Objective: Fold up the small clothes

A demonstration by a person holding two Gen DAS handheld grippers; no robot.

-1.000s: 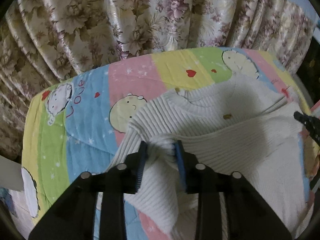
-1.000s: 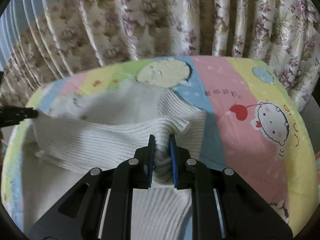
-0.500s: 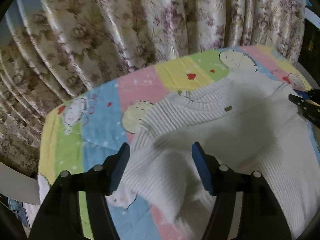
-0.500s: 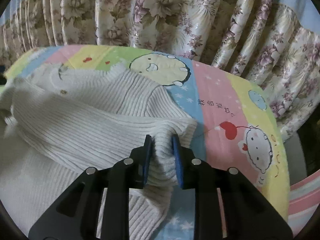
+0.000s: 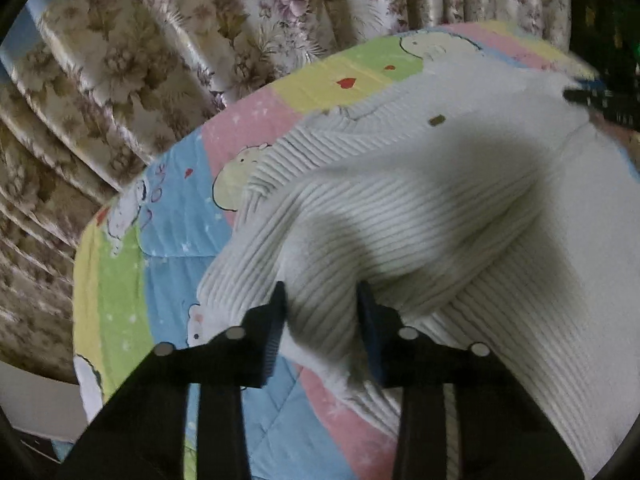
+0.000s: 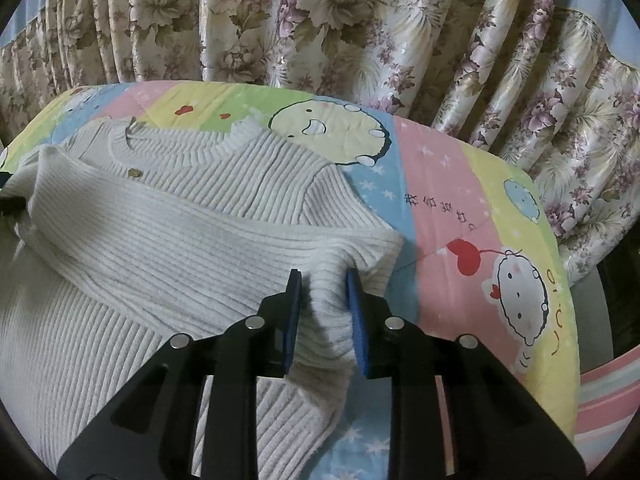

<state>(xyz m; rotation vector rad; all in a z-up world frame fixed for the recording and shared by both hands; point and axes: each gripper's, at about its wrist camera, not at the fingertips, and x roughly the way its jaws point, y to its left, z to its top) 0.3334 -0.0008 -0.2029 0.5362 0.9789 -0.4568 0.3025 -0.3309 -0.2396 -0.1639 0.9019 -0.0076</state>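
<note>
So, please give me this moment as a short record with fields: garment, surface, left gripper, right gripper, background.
garment: white ribbed sweater, folded over itself
surface: pastel cartoon quilt
left gripper: open, fingers either side of the knit
right gripper: jaws slightly apart around a bunched fold; grip uncertain
background: floral curtain

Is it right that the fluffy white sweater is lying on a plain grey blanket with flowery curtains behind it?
Not quite. The white sweater lies on a colourful cartoon blanket with pink, yellow, blue and green stripes, hearts and little characters, not a plain grey one. The right wrist view shows it best. The flowery curtains do hang behind it.
</note>
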